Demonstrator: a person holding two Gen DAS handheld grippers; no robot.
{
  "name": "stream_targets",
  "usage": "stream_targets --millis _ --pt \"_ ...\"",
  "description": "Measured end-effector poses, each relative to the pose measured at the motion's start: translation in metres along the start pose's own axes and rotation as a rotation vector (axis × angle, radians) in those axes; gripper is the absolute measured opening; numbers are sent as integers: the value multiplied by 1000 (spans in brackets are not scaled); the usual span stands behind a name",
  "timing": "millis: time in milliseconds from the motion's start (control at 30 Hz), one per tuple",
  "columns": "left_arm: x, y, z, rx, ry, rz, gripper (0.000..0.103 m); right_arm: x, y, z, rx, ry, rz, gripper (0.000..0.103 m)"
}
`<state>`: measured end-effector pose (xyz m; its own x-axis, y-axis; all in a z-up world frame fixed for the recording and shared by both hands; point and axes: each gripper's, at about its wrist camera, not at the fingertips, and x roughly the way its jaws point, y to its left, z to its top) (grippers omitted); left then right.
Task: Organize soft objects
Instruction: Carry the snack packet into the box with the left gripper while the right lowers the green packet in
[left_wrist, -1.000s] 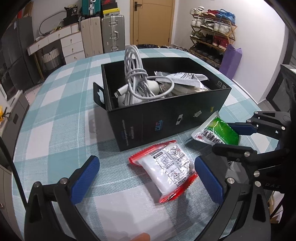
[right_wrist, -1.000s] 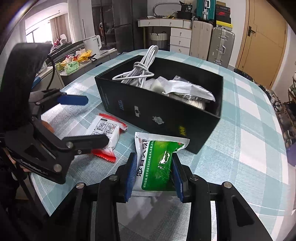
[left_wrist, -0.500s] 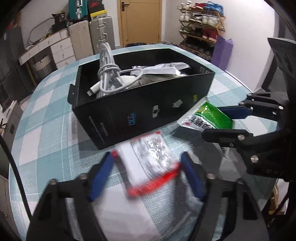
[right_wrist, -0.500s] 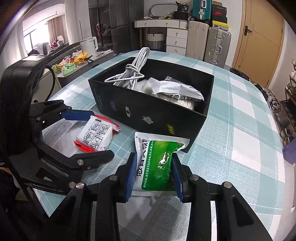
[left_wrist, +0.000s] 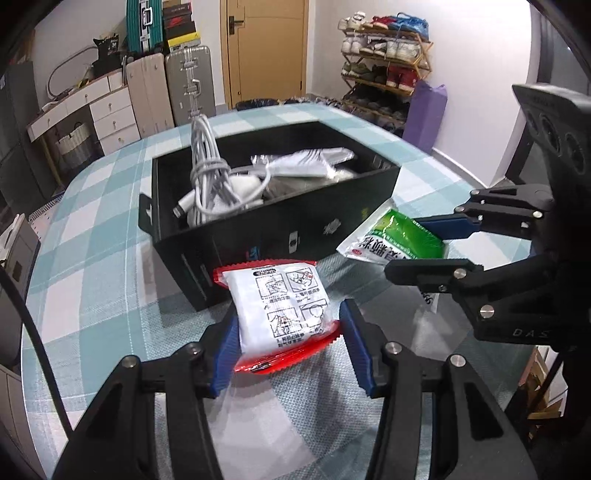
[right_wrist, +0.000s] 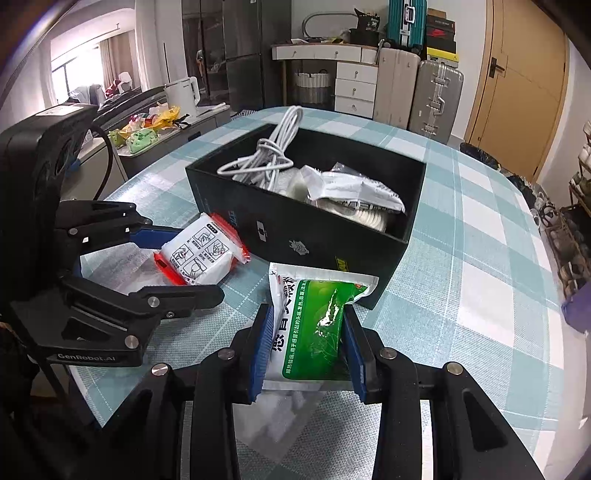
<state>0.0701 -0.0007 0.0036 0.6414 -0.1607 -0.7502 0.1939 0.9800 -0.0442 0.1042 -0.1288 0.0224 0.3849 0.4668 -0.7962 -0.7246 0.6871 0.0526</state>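
Note:
My left gripper (left_wrist: 288, 350) is shut on a white packet with red edges (left_wrist: 282, 310), held just above the table in front of the black box (left_wrist: 295, 229). It also shows in the right wrist view (right_wrist: 201, 254). My right gripper (right_wrist: 308, 350) is shut on a green and white packet (right_wrist: 314, 325), raised beside the box's near corner; the packet shows in the left wrist view (left_wrist: 397, 236) too. The box (right_wrist: 295, 236) holds a coiled white cable (left_wrist: 207, 173) and silver-white packets (right_wrist: 354, 188).
The table has a teal and white checked cloth (left_wrist: 92, 258). Suitcases (left_wrist: 188, 81), drawers and a door stand behind it. A shoe rack (left_wrist: 384, 66) and a purple bag (left_wrist: 424, 110) are at the right. A counter with a kettle (right_wrist: 184, 96) is at the left.
My left gripper closed on the red-edged white packet and lifted it off the table. My right gripper kept its hold on the green packet and raised it slightly.

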Motion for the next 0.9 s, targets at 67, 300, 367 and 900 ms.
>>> stream_targets --millis 67,300,367,900 --pt "-7 2 1 -2 -19 -3 51 -6 -1 1 6 -15 13 37" --pt "-35 3 10 -29 -112 -21 51 -31 -1 7 11 -75 12 37" --pt "-40 4 13 -42 -127 -15 51 -39 -1 8 12 -97 5 37" --pt "-47 14 54 -61 -217 21 51 -59 -18 32 89 -221 8 37"
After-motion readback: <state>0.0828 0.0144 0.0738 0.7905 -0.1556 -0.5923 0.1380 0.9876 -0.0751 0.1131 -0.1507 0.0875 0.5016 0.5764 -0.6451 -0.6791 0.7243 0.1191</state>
